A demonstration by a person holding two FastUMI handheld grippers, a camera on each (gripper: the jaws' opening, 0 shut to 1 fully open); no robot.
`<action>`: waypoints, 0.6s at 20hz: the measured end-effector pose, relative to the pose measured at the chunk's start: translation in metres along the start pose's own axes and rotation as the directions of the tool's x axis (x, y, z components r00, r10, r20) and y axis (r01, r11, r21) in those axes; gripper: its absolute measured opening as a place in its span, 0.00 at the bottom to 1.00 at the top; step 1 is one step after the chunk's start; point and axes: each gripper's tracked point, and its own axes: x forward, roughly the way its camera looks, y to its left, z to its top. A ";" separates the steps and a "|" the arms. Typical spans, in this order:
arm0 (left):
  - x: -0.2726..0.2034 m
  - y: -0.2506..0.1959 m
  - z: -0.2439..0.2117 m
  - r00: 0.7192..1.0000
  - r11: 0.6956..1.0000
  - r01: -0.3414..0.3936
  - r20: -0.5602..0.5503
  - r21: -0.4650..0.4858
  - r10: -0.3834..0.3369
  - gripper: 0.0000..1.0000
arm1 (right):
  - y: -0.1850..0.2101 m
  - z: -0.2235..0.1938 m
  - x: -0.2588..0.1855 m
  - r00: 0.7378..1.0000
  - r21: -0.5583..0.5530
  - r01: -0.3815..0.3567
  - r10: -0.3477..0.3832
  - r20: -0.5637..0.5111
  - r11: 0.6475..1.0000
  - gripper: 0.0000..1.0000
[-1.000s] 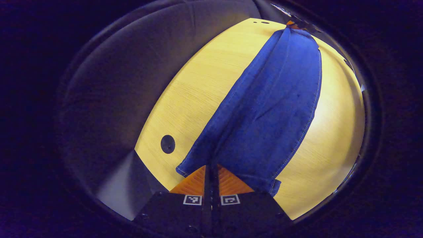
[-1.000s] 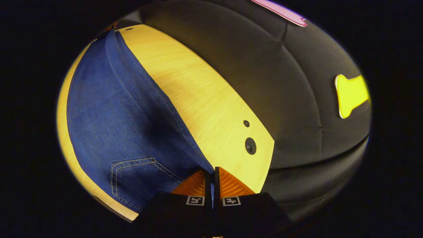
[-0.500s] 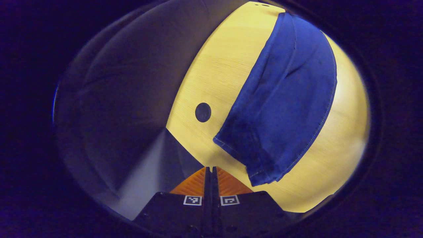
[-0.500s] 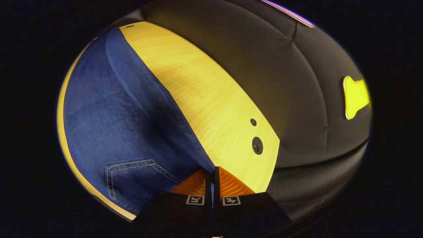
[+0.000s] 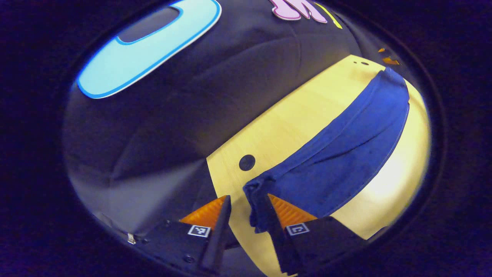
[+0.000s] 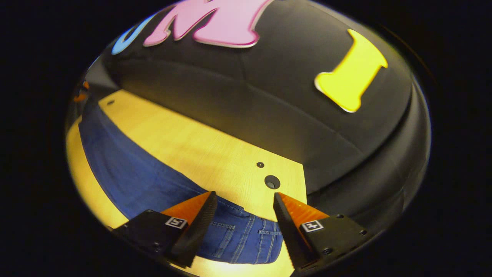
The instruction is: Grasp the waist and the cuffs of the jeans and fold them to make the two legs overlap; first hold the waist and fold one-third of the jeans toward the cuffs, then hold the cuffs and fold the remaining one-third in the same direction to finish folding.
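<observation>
Both my tools are open: left tool (image 5: 246, 209) at the cuffs (image 5: 258, 200), right tool (image 6: 243, 206) over the waist (image 6: 246, 234). The jeans (image 6: 127, 173) lie on the worktop (image 6: 200, 150). I'd pinch the waist squarely through both layers before folding.

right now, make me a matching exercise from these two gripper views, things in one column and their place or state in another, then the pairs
Things:
1. left gripper
2. right gripper
3. jeans
4. round hole

Place or state:
A. lying flat along the table
B. open, over the waistband
C. in the tabletop near its corner
D. open, at the cuffs

Pairs: 1-D, 2-B, 3-A, 4-C
</observation>
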 end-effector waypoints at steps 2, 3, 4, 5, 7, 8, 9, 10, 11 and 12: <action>-0.021 -0.021 0.015 0.995 0.994 0.019 0.101 -0.105 -0.009 0.88 | -0.005 -0.006 -0.023 1.000 0.228 -0.016 0.018 -0.007 0.974 0.97; -0.034 -0.030 0.026 0.989 0.987 0.033 0.146 -0.158 -0.009 0.98 | -0.015 -0.015 -0.031 0.999 0.352 -0.004 0.016 -0.031 0.936 0.97; -0.044 -0.044 0.035 0.982 0.975 0.061 0.188 -0.213 -0.020 0.98 | -0.027 -0.029 -0.037 0.998 0.478 0.024 0.009 -0.066 0.878 0.97; -0.054 -0.059 0.042 0.974 0.960 0.101 0.225 -0.261 -0.042 0.98 | -0.037 -0.043 -0.039 0.995 0.576 0.062 -0.005 -0.101 0.815 0.98; -0.071 -0.073 0.048 0.955 0.929 0.155 0.291 -0.337 -0.054 0.98 | -0.053 -0.078 -0.042 0.981 0.686 0.166 -0.047 -0.189 0.709 0.98; -0.080 -0.080 0.054 0.948 0.918 0.169 0.314 -0.358 -0.052 0.98 | -0.051 -0.089 -0.038 0.974 0.723 0.200 -0.052 -0.221 0.661 0.98; -0.086 -0.086 0.060 0.941 0.910 0.177 0.335 -0.376 -0.044 0.98 | -0.048 -0.099 -0.032 0.968 0.757 0.221 -0.047 -0.245 0.615 0.98; -0.090 -0.090 0.066 0.936 0.903 0.186 0.350 -0.388 -0.042 0.98 | -0.044 -0.112 -0.030 0.960 0.785 0.249 -0.040 -0.276 0.567 0.98; -0.098 -0.089 0.065 0.933 0.900 0.191 0.358 -0.391 -0.042 0.98 | -0.038 -0.122 -0.025 0.953 0.813 0.269 -0.021 -0.302 0.516 0.97; -0.100 -0.089 0.065 0.931 0.902 0.192 0.362 -0.387 -0.043 0.98 | -0.035 -0.133 -0.024 0.947 0.837 0.286 -0.006 -0.320 0.467 0.98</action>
